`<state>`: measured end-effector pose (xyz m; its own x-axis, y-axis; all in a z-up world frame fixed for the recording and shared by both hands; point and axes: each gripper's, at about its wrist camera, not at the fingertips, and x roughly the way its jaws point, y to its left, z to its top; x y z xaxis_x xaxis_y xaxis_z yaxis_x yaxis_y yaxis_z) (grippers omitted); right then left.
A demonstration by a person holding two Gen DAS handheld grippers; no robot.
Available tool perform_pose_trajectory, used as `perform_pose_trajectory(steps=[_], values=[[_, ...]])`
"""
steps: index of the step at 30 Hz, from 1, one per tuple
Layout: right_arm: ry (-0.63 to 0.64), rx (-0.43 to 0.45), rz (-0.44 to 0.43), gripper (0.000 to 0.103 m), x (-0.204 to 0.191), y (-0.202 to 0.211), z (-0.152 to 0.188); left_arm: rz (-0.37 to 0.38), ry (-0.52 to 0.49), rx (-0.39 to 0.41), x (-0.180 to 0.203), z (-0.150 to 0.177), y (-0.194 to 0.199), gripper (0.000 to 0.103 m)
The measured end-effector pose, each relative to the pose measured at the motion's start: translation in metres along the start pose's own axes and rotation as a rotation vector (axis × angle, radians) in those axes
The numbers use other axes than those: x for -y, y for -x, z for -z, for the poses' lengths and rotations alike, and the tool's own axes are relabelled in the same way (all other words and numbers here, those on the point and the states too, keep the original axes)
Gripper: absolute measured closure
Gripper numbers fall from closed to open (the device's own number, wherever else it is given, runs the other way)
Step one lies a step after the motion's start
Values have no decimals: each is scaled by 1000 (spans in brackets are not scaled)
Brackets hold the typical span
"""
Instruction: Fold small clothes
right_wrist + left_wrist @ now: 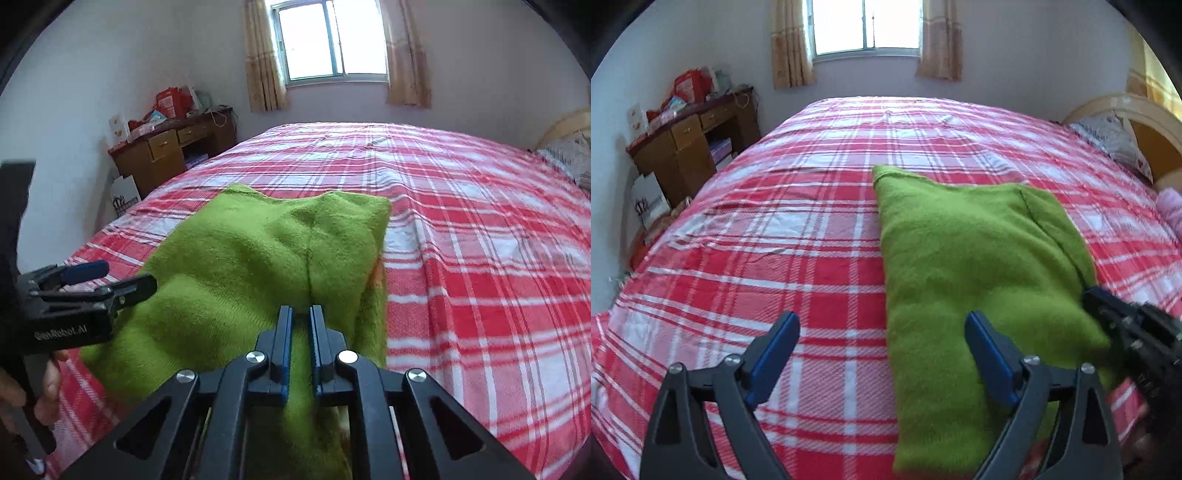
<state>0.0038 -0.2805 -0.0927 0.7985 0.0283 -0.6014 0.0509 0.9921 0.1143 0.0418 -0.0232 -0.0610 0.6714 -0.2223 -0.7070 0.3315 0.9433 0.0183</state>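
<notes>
Right wrist view first: the right gripper [300,314] is closed on a pinch of the green cloth [236,266], near its close edge. The cloth is bunched up where it is held, and a seam line runs away from the pinch. The left gripper [110,280] is seen at the left side of the cloth, with a hand [48,380] behind it.

From the left wrist view, the left gripper [882,343] is wide open. Nothing is held by it — one finger is over the cloth [971,280] and the other is over the bed [775,240]. The cloth is laid flat on the red check sheet, already folded at least once, with a flap on its right side. The right gripper [1097,299] is seen at the cloth's right edge.

No other clothes can be made out for sure; something pink [1172,210] is seen at the far right.

A new fold looks to be getting set up. To do it well, the left corner should be gripped too, close to the edge, so that both near corners are lifted as one. The cloth should be carried over evenly and laid edge on edge. Thick soft cloth can slip or sag, so a good deep bite should be taken — not just the fuzz.
</notes>
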Motion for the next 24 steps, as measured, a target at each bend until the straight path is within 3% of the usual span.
perform_pose_trajectory(steps=[3,5,10,11,15,19,22,24], values=[[-53,9,-7,93,6,24,12,-17,-56,10,-5,9,7,4],[-78,-2,10,83,11,40,21,43,-29,-13,-17,10,8,4],[-170,55,11,38,33,69,15,218,124,-82,-41,-10,-1,6],[-202,75,-15,38,40,72,8,290,161,-88,-45,-20,-5,6],[-263,53,-118,38,55,49,-19,445,267,-90,-44,-49,-24,7],[-251,-38,-110,38,58,-5,-31,466,266,-143,-27,-65,-63,20],[-241,-112,-126,38,60,-40,-30,438,245,-199,-15,-53,-91,19],[-277,-122,-168,38,66,-51,-26,487,258,-192,-17,-44,-99,16]])
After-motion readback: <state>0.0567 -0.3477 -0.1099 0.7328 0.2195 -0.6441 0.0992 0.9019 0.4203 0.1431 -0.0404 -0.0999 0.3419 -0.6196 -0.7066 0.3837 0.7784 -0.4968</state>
